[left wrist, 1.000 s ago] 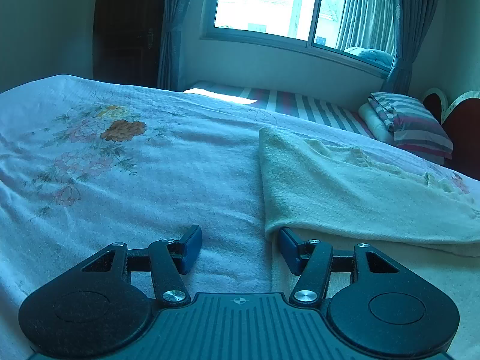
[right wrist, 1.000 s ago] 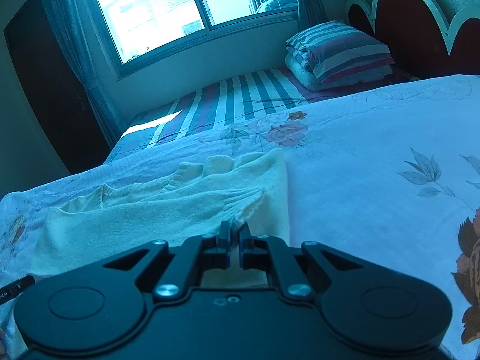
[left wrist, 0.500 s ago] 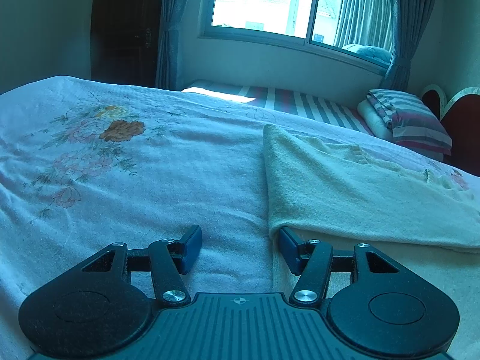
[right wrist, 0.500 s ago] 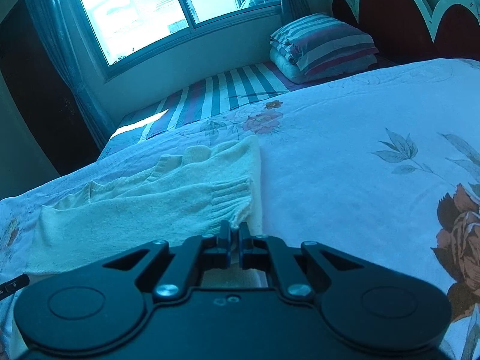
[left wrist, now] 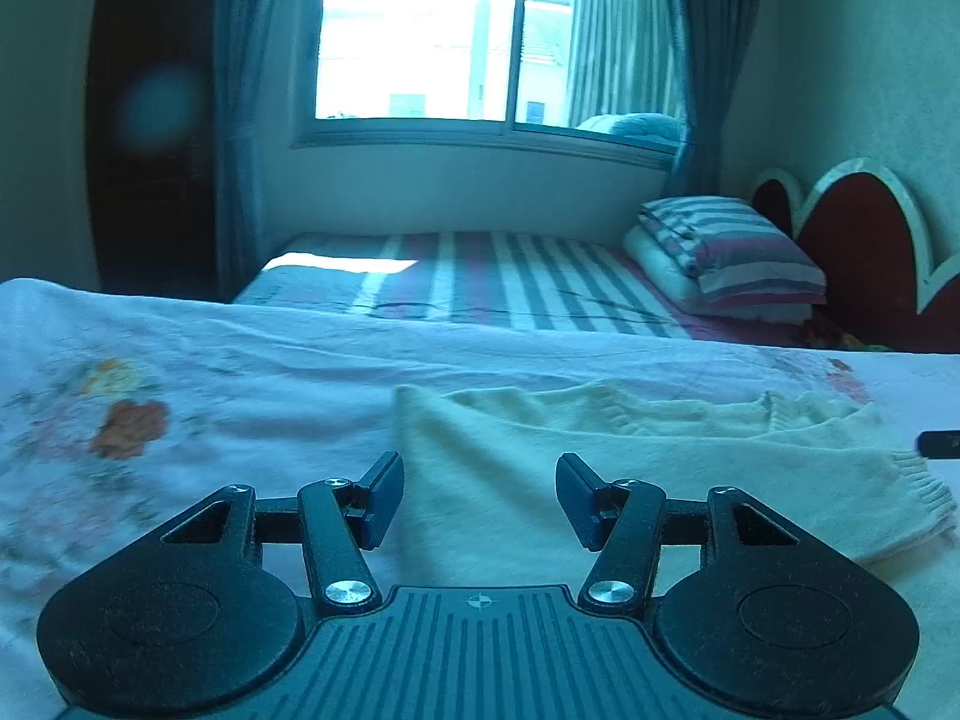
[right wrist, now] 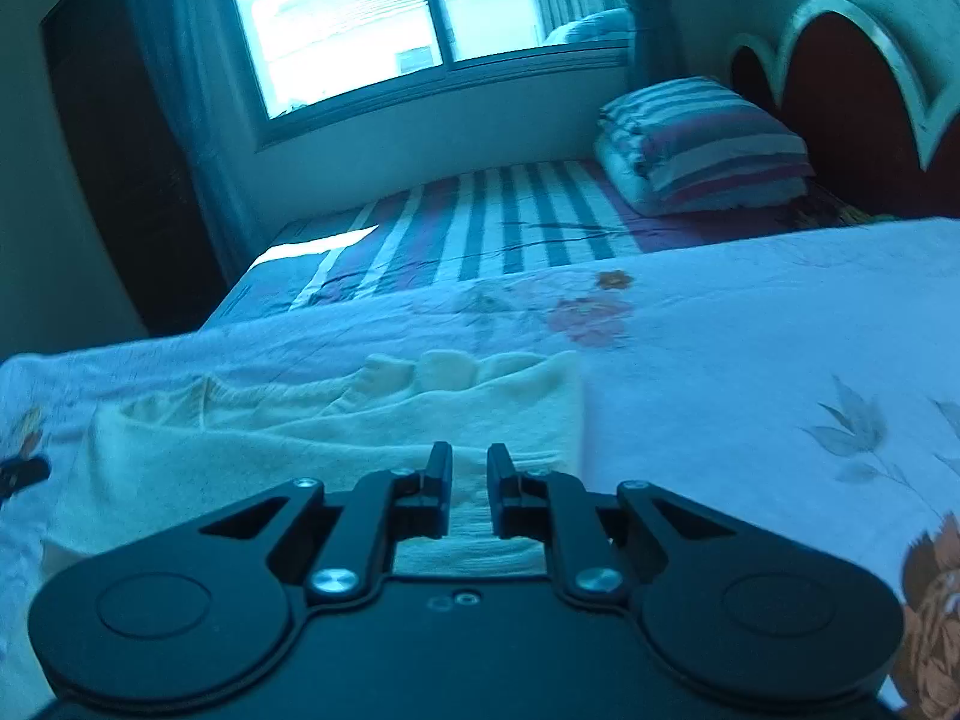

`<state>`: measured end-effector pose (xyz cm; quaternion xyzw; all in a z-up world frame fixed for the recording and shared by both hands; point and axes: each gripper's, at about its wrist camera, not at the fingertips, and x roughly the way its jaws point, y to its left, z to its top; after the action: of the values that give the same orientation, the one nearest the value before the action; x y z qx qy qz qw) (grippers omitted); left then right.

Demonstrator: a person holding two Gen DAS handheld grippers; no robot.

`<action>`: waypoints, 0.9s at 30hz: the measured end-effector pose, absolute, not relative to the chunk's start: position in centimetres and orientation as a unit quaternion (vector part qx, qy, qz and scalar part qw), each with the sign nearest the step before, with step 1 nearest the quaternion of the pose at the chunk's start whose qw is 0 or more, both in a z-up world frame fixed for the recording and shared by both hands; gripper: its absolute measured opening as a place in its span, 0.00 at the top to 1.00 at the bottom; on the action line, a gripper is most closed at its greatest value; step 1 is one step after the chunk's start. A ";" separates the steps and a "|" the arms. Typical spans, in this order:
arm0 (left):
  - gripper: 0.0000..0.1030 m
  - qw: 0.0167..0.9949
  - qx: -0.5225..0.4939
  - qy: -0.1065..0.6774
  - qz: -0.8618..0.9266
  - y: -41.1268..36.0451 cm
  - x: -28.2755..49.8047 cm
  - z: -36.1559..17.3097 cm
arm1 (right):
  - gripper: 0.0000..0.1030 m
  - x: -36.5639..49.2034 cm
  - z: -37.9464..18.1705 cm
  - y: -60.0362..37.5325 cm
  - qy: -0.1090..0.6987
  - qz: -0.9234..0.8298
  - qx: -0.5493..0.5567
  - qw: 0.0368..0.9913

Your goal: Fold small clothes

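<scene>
A pale cream knitted sweater (left wrist: 630, 468) lies folded lengthwise on the floral bedsheet (left wrist: 180, 396); its ribbed cuff sits at the right end. My left gripper (left wrist: 479, 474) is open and empty, low over the sweater's left part. In the right wrist view the same sweater (right wrist: 336, 432) lies ahead. My right gripper (right wrist: 469, 461) has its jaws parted by a narrow gap over the sweater's near right edge, holding nothing.
A second bed with a striped sheet (left wrist: 510, 276) and a striped pillow (left wrist: 732, 252) lies beyond, under the window. A red headboard (left wrist: 864, 258) is at the right. The other gripper's tip (left wrist: 939, 443) shows at the right edge.
My right gripper has opened and let go of the sweater edge it pinched. My left gripper has swung right and now sits over the sweater, jaws wider apart.
</scene>
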<state>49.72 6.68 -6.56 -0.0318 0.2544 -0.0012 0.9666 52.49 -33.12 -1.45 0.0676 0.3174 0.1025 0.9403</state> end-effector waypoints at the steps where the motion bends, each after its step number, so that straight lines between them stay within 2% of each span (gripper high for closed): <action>1: 0.45 0.965 -0.029 0.259 -0.005 6.1 50.6 -6.8 | 0.86 52.9 -1.9 -32.3 0.322 0.109 0.054 0.939; 4: 0.45 0.961 -0.014 0.275 -0.023 4.7 53.3 -8.2 | 0.83 54.0 -3.1 -31.0 0.333 0.103 0.049 0.936; 6: 0.44 0.955 -0.007 0.294 -0.025 4.1 54.3 -9.3 | 0.86 54.4 -3.9 -30.8 0.337 0.086 0.050 0.936; 11: 0.44 0.959 -0.015 0.282 -0.003 5.5 53.3 -8.9 | 0.87 54.1 -4.2 -31.0 0.325 0.060 0.012 0.944; 14: 0.44 0.964 -0.025 0.264 0.006 6.9 53.2 -7.8 | 0.79 54.3 -3.0 -31.0 0.312 0.049 0.020 0.948; 17: 0.44 0.961 -0.017 0.277 0.008 7.2 55.1 -7.8 | 0.79 55.7 -1.8 -28.7 0.305 0.087 0.046 0.947; 20: 0.44 0.950 -0.012 0.312 0.007 7.3 57.2 -9.3 | 0.79 57.8 -2.7 -25.6 0.330 0.113 0.046 0.936; 22: 0.44 0.953 -0.021 0.303 -0.001 7.9 57.0 -9.5 | 0.79 58.7 -4.4 -24.9 0.357 0.092 0.028 0.929; 27: 0.44 0.961 -0.021 0.274 0.006 9.4 52.7 -7.1 | 0.75 55.2 -2.7 -26.8 0.320 0.088 0.040 0.942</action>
<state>52.65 9.44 -7.07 -0.0205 0.2744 0.0060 0.9614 55.18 -26.83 -2.68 0.0399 0.3201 0.0878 0.9425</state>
